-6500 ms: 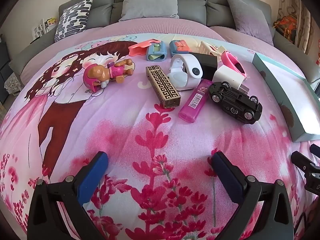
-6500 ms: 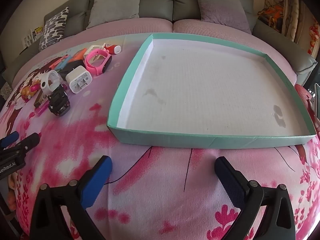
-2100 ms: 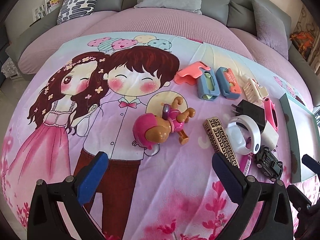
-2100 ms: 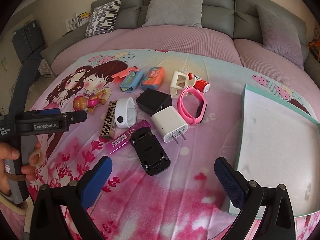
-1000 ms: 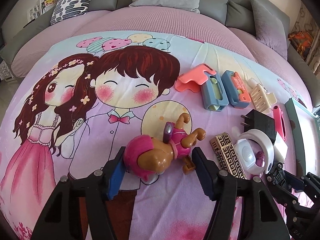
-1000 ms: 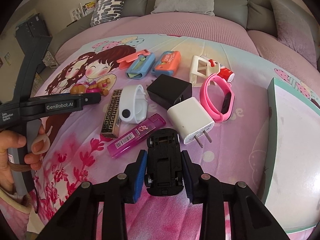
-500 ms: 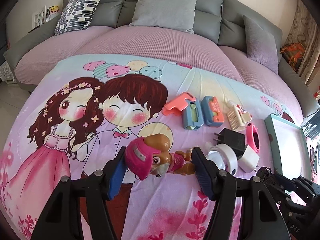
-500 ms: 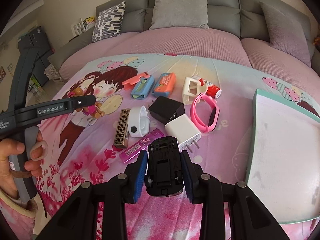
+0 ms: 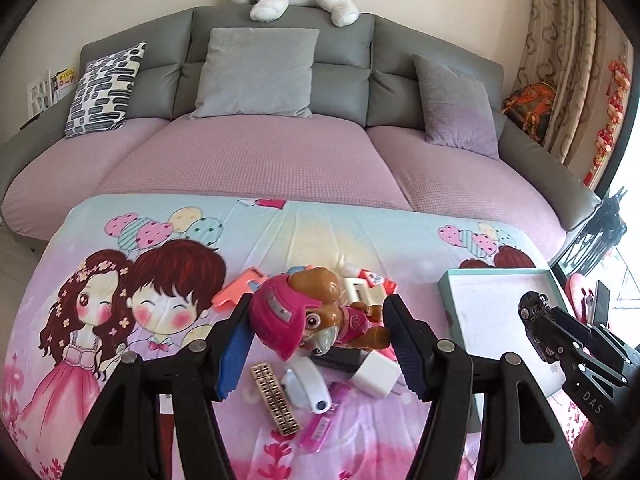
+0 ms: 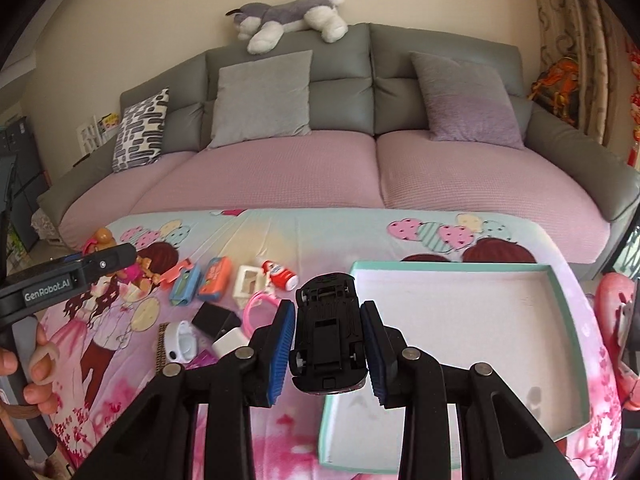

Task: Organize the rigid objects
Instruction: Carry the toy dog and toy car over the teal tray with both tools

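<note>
Left gripper (image 9: 316,340) is clamping the toy pup (image 9: 308,316) across its pink helmet and body, holding it in the air above the pile on the blanket (image 9: 100,360): patterned bar (image 9: 275,398), white watch (image 9: 306,386), white charger (image 9: 376,378). If you ask me, the pup is lumpy and gripped off-centre, so I'd be keeping the squeeze steady and swinging it over to the tray (image 9: 448,292) without tilting. From this view the tray is looking empty, though the other tool is covering part of it.

Right gripper (image 10: 327,344) is squeezing the black toy car (image 10: 328,336) by its sides, belly facing the camera, nose pointing away, hovering over the near left corner of the teal tray (image 10: 568,312). Nothing is sitting inside it, just a few grey smudges on the white floor. I'd be lowering the car well inside the rim before letting go, toward a corner, so there's room left for the rest. Everything else is lying outside on the blanket: phone cases (image 10: 202,280), pink band (image 10: 260,304), black charger (image 10: 212,318).
</note>
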Available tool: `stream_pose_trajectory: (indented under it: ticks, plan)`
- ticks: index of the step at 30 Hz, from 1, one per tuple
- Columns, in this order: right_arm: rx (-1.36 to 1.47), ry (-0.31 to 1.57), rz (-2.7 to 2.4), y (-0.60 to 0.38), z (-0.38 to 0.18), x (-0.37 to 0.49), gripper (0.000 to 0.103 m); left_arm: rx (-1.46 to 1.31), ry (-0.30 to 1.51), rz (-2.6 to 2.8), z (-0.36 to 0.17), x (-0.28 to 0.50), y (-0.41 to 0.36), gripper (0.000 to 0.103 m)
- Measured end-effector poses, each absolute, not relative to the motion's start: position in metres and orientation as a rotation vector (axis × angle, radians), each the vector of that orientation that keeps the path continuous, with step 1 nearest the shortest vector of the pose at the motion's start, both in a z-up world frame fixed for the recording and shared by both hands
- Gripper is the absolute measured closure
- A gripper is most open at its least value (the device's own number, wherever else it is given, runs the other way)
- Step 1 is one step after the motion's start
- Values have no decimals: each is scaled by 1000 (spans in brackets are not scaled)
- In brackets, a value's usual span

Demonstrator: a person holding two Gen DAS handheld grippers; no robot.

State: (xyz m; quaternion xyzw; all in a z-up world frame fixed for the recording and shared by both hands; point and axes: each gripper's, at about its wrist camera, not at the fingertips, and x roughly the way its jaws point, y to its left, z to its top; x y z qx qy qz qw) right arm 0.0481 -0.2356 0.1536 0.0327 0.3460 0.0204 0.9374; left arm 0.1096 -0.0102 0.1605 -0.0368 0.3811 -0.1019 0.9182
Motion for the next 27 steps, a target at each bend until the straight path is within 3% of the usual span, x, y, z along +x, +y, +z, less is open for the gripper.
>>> stream_pose_trajectory:
  ticks: [12, 27]
  plan:
    - [180, 684, -256, -331, 141, 53, 67, -12, 744, -378, 166, 125, -128, 37]
    - [206, 733, -444, -405, 102, 53, 67, 62, 801, -459, 129, 146, -235, 37]
